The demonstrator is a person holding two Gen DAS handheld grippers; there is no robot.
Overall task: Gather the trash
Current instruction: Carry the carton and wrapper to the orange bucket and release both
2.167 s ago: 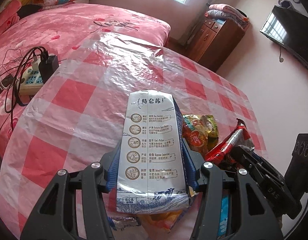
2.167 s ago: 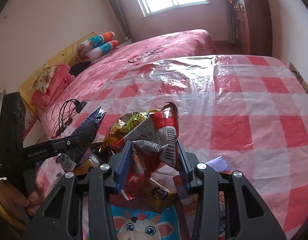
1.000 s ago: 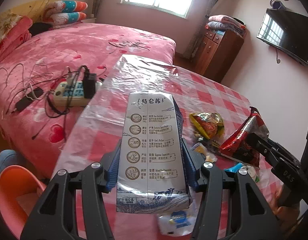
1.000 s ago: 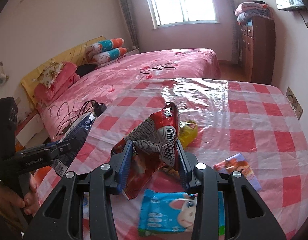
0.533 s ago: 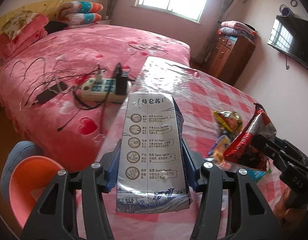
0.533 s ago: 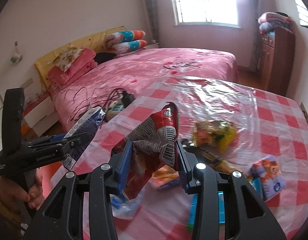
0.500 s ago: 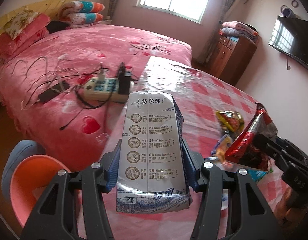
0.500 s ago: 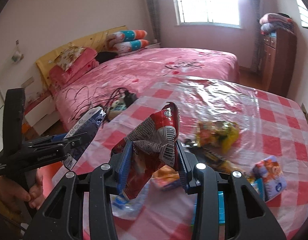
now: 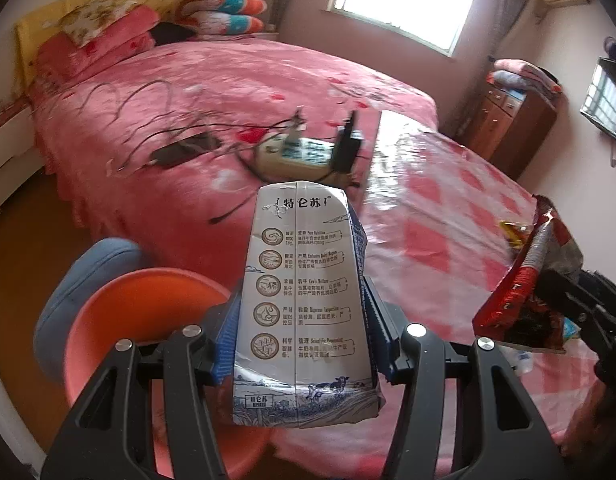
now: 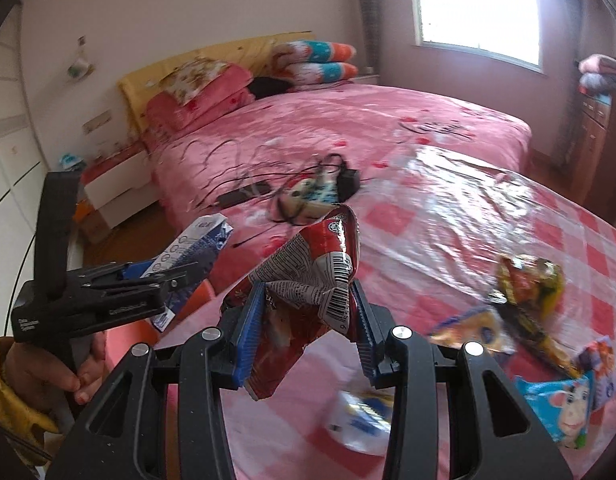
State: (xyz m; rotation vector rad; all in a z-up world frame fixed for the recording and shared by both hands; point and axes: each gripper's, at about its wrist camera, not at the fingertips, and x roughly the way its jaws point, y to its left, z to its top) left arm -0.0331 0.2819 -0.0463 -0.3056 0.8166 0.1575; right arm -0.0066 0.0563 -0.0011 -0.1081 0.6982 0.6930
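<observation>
Left gripper [image 9: 302,344] clamps light, crushable white-blue milk carton [image 9: 304,300] mid-body; right gripper [image 10: 304,328] pinches flimsy crinkled red foil wrapper [image 10: 308,288].

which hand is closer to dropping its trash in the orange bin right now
Left, probably. The left gripper, shut on the milk carton, sits right beside the orange bin at the table edge. The right gripper holds the red wrapper over the checked table.

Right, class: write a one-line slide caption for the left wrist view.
Left gripper clamps a flattened milk carton above an orange bin beside the checked table.
</observation>
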